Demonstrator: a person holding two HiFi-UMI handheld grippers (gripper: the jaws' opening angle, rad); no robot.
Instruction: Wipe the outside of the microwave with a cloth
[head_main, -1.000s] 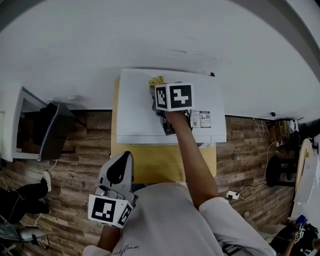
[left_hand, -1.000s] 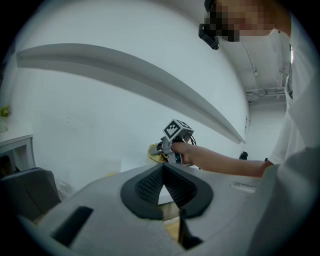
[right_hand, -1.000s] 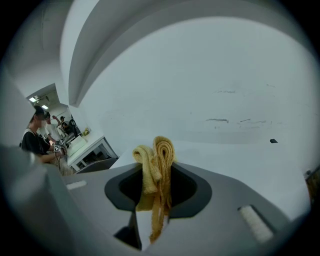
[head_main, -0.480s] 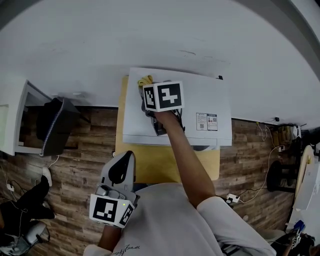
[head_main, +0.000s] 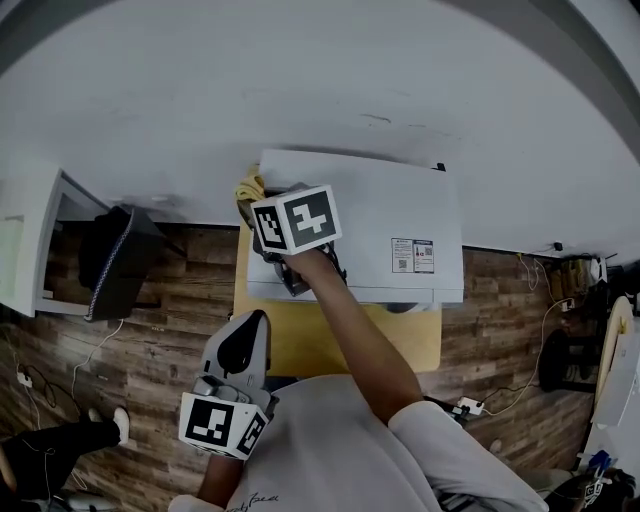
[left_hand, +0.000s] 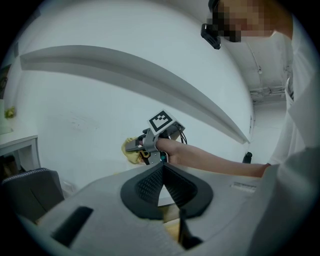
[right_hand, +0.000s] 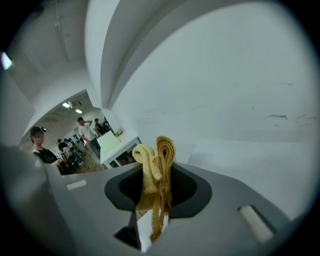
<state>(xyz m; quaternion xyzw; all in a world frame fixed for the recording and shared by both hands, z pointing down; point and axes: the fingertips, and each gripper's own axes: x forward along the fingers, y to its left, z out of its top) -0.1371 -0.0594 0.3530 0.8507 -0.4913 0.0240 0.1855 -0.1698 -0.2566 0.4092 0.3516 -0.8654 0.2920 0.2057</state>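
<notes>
Cloth (right_hand: 159, 160): yellow, ribbed weave, bunched into 2 upright folds with rolled tops. A loose strip hangs down between the jaws.

Right gripper (right_hand: 157, 192): jaws clamped on the cloth, with the folds standing out past the tips.

In the head view the cloth (head_main: 248, 187) shows as a small yellow lump at centre-left of the frame. It sits at the far left corner of the microwave (head_main: 390, 215), touching its left edge.

Microwave: white box with a plain top and a label patch near its right front. It stands on a yellow table (head_main: 330, 340) against the white wall.

Right gripper (head_main: 258, 200) lies over the left part of the microwave top, marker cube uppermost. The bare forearm reaches to it from the lower right of the frame, stretched nearly straight.

Left gripper (head_main: 240, 340): lower left of the frame, held close to the torso, tip pointing up-frame toward the table edge.

In its own view the left gripper (left_hand: 164, 172) has its pads pressed together with nothing between them. The right gripper (left_hand: 145, 145) and the cloth (left_hand: 131, 150) show beyond it at mid-frame.
</notes>
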